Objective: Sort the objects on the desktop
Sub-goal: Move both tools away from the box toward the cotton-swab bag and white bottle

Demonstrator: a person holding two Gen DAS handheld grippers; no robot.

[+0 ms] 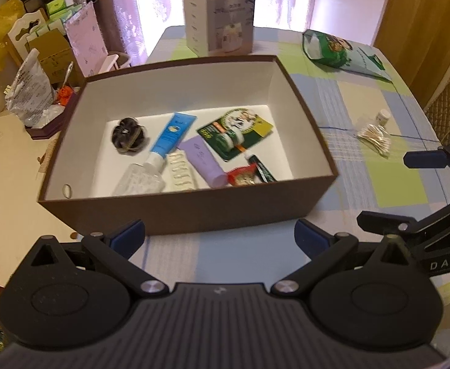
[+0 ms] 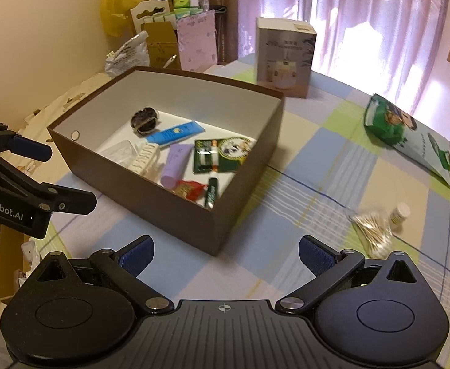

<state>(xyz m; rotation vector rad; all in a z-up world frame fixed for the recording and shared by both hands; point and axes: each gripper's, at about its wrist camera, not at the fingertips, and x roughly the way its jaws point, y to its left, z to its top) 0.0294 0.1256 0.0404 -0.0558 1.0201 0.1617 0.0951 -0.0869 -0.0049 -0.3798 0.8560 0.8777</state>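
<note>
Jaws of left gripper (image 1: pixel 220 233) and right gripper (image 2: pixel 226 253) wide apart, empty, brown box (image 1: pixel 194 212) ahead, cotton swabs (image 2: pixel 373 229) beside.

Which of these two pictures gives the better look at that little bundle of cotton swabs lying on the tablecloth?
The left wrist view: the cotton swabs appear fairly sharp there, beside the small white bottle. In the right wrist view they sit nearer but smeared by blur.

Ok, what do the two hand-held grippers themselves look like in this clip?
Both match: the left hand-held gripper and the right hand-held gripper have black ribbed bodies, round side discs, black linkage arms with silver pivots, and blue finger pads. White lettering marks their sides. No cables or sleeves show.
</note>
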